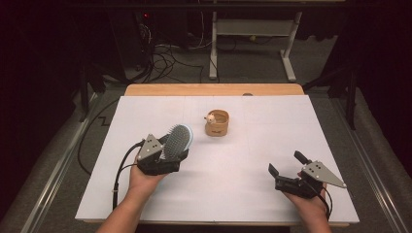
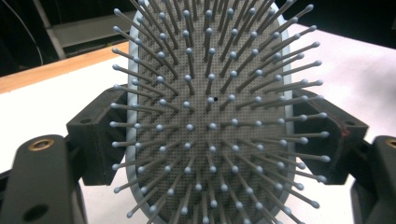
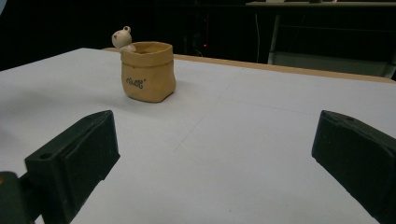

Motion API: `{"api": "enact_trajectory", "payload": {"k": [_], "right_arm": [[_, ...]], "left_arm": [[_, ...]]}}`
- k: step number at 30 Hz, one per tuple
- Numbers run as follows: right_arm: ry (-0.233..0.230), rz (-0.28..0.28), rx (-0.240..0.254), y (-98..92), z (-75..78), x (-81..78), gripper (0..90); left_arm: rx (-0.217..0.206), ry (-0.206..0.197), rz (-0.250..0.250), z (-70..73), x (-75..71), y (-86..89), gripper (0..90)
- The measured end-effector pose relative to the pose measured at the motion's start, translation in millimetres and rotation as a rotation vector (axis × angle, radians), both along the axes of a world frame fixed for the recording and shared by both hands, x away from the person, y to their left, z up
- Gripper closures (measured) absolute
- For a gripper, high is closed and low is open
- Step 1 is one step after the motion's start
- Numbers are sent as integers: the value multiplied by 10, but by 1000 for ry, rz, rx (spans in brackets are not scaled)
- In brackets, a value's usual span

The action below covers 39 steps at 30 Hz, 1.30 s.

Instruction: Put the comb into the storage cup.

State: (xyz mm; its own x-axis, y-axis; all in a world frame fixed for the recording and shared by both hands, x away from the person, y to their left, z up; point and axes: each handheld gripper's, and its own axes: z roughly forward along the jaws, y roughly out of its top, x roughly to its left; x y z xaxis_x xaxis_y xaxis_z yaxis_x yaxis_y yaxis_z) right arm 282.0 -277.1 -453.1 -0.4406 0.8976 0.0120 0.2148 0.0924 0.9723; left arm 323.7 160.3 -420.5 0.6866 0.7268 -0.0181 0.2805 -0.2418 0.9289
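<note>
Two fingers of my left gripper (image 1: 163, 158) clamping hairbrush (image 1: 177, 141) by its edges, bristles facing me, long axis pointing away toward pot (image 1: 217, 123). Left side nearer pot. Right gripper (image 1: 286, 170) resting on surface (image 1: 272, 126), fingers gaping wide, holding nothing. Pot standing mid-surface, well ahead.

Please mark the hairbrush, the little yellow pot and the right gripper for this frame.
hairbrush (image 2: 210, 116): left gripper view, middle of the bristle pad.
yellow pot (image 3: 148, 72): right gripper view, front wall above the lettering.
right gripper (image 1: 285, 164): high view, midway between its two black fingertips.
</note>
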Motion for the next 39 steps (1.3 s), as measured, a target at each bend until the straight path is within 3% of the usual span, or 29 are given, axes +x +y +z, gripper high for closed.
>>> {"api": "enact_trajectory", "payload": {"k": [9, 19, 25, 32, 36, 39], "right_arm": [[10, 4, 6, 35, 17, -3, 9], [14, 58, -21, 189, 39, 14, 2], [12, 82, -33, 292, 48, 40, 2], [12, 94, -12, 330, 49, 62, 2], [16, 92, -7, 328, 52, 71, 2], [20, 92, -10, 330, 47, 88, 2]], "left_arm": [[-28, -45, -17, 57, -67, -16, 202], [-33, -79, -33, 118, -105, -72, 202], [-36, -85, -48, 152, -89, -107, 202], [-45, -92, -64, 194, -32, -184, 202], [-20, -108, -84, 203, 7, -301, 202], [-49, -102, -93, 206, 42, -354, 201]]}}
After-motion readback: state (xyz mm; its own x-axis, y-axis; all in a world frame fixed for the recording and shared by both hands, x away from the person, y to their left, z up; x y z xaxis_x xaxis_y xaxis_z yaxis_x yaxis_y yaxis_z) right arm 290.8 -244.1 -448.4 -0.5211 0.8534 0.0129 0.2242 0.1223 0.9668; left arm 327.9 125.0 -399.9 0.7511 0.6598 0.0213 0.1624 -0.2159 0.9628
